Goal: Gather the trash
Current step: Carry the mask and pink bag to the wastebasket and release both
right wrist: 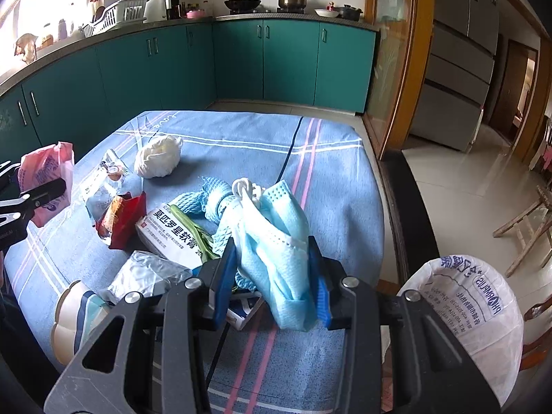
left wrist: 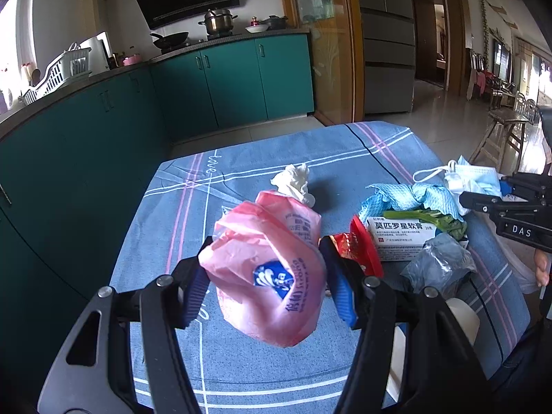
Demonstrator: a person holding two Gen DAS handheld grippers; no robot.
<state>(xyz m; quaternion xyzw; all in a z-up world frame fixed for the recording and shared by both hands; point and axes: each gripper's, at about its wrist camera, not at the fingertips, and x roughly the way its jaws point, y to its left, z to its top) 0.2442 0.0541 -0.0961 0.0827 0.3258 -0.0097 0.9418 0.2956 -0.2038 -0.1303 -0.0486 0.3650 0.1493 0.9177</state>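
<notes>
A crumpled pink plastic bag point(left wrist: 272, 269) hangs above the blue checked tablecloth point(left wrist: 248, 365), with my left gripper point(left wrist: 265, 286) shut on it. The same pink plastic bag point(right wrist: 46, 179) shows at the left of the right wrist view. My right gripper point(right wrist: 272, 283) is shut on a light blue face mask point(right wrist: 279, 245), lifted over the trash pile. On the cloth lie a white crumpled tissue point(right wrist: 158, 160), a red snack wrapper point(right wrist: 122, 219), a white medicine box point(right wrist: 172, 238), a blue mesh cloth point(right wrist: 214, 200), a green vegetable stalk point(right wrist: 196, 233) and clear plastic wrap point(right wrist: 145, 274).
A white printed trash bag point(right wrist: 476, 314) stands open off the table's right edge. A pale cup point(right wrist: 74, 317) sits at the near left of the cloth. Teal kitchen cabinets point(right wrist: 269, 62) run behind the table, a fridge point(right wrist: 459, 69) and wooden stools point(right wrist: 528, 227) to the right.
</notes>
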